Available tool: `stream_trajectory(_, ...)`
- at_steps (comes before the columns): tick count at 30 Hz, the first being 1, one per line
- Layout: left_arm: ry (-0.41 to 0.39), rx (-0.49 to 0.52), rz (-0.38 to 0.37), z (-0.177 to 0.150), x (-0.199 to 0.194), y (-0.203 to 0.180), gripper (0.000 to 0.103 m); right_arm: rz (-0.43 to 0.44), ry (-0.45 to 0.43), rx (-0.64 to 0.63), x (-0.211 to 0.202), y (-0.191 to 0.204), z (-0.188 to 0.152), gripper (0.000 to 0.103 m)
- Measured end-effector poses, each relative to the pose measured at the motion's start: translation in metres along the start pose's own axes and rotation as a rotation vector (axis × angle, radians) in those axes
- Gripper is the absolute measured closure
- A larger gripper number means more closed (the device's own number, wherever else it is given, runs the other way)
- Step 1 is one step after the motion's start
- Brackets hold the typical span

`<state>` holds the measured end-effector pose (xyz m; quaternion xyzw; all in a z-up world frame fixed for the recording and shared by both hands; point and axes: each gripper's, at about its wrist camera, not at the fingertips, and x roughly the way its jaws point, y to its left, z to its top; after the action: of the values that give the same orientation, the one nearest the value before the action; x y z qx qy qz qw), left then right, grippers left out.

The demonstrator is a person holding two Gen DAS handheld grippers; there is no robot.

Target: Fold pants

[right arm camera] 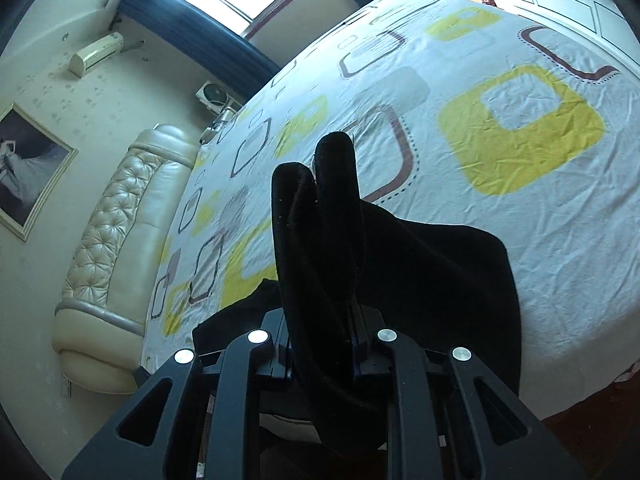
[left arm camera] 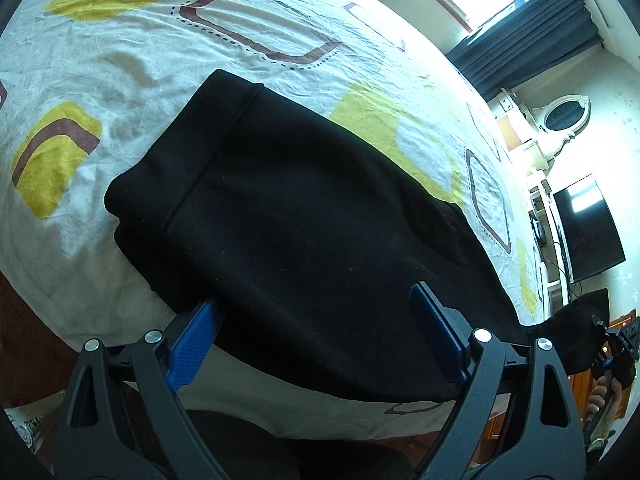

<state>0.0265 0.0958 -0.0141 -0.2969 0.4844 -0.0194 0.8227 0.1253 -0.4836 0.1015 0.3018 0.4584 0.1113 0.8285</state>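
Black pants [left arm camera: 304, 216] lie across the patterned bedsheet [left arm camera: 120, 60], with the cuffed end toward the far left. My left gripper [left arm camera: 316, 320] stands open just above the near edge of the cloth. Its left blue pad [left arm camera: 192, 348] has its tip tucked under the fabric edge, and its right pad [left arm camera: 436, 332] lies over the cloth. My right gripper [right arm camera: 320, 340] is shut on a bunched fold of the pants [right arm camera: 320, 208], which sticks up past the hidden fingertips. In the left wrist view that gripper [left arm camera: 612, 344] holds the lifted end of the pants at the far right, off the bed edge.
A padded cream headboard [right arm camera: 120, 232] lines the bed's left side in the right wrist view. A window with dark blue curtains [left arm camera: 532, 32] lies beyond the bed. A dark screen [left arm camera: 588, 232] and white shelves stand by the wall. The bed's near edge [left arm camera: 300, 420] drops off below my left gripper.
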Motion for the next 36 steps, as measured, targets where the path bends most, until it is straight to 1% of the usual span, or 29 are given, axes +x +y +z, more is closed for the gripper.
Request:
stream_trajectory(3,-0.002,0.006,0.003,0.000,0.000,-0.001,0.012,-0.068,0.055,-0.058,0.043,0.025,-0.016,0.084)
stream_trajectory(6,0.006,0.008,-0.007,0.000,0.001,-0.003,0.012,-0.190,0.102,-0.147,0.086,0.044,-0.037,0.084)
stream_trajectory(7,0.010,0.011,-0.010,0.000,0.001,-0.004,0.012,-0.218,0.116,-0.164,0.100,0.048,-0.044,0.084)
stream_trajectory(10,0.010,0.013,-0.009,0.000,0.001,-0.005,0.012,-0.252,0.162,-0.165,0.133,0.048,-0.064,0.084)
stream_trajectory(14,0.008,0.015,-0.015,0.001,0.002,-0.006,0.012,-0.332,0.163,-0.185,0.160,0.053,-0.083,0.084)
stream_trajectory(20,0.010,0.015,-0.013,0.002,0.003,-0.006,0.012,-0.348,0.146,-0.153,0.177,0.058,-0.088,0.083)
stream_trajectory(21,0.010,0.016,-0.012,0.002,0.003,-0.006,0.012,-0.349,0.146,-0.150,0.181,0.061,-0.089,0.082)
stream_trajectory(22,0.010,0.018,-0.011,0.002,0.003,-0.006,0.012,-0.348,0.148,-0.147,0.184,0.061,-0.090,0.079)
stream_trajectory(23,0.010,0.018,-0.010,0.002,0.003,-0.006,0.012,-0.341,0.157,-0.140,0.186,0.061,-0.091,0.071)
stream_trajectory(24,0.011,0.017,-0.010,0.002,0.003,-0.006,0.012,-0.326,0.164,-0.135,0.189,0.063,-0.093,0.062)
stream_trajectory(26,0.016,0.015,-0.008,0.002,0.004,-0.006,0.012,-0.273,0.161,-0.118,0.188,0.066,-0.096,0.051)
stream_trajectory(28,0.018,0.010,-0.009,0.003,0.005,-0.004,0.012,-0.210,0.179,-0.095,0.191,0.069,-0.100,0.047)
stream_trajectory(29,0.019,0.010,-0.008,0.003,0.005,-0.004,0.012,-0.174,0.189,-0.084,0.192,0.070,-0.102,0.041)
stream_trajectory(30,0.021,0.010,-0.007,0.003,0.006,-0.004,0.012,-0.133,0.196,-0.072,0.193,0.070,-0.104,0.038)
stream_trajectory(32,0.023,0.012,-0.005,0.002,0.006,-0.004,0.012,-0.034,0.230,-0.059,0.195,0.076,-0.111,0.037)
stream_trajectory(33,0.025,0.013,-0.005,0.002,0.006,-0.004,0.012,0.001,0.244,-0.062,0.194,0.080,-0.115,0.034)
stream_trajectory(35,0.029,0.013,-0.006,0.002,0.007,-0.005,0.012,0.047,0.250,-0.091,0.187,0.088,-0.118,0.034)
stream_trajectory(36,0.031,0.012,-0.005,0.002,0.007,-0.004,0.012,0.088,0.254,-0.096,0.180,0.090,-0.117,0.034)
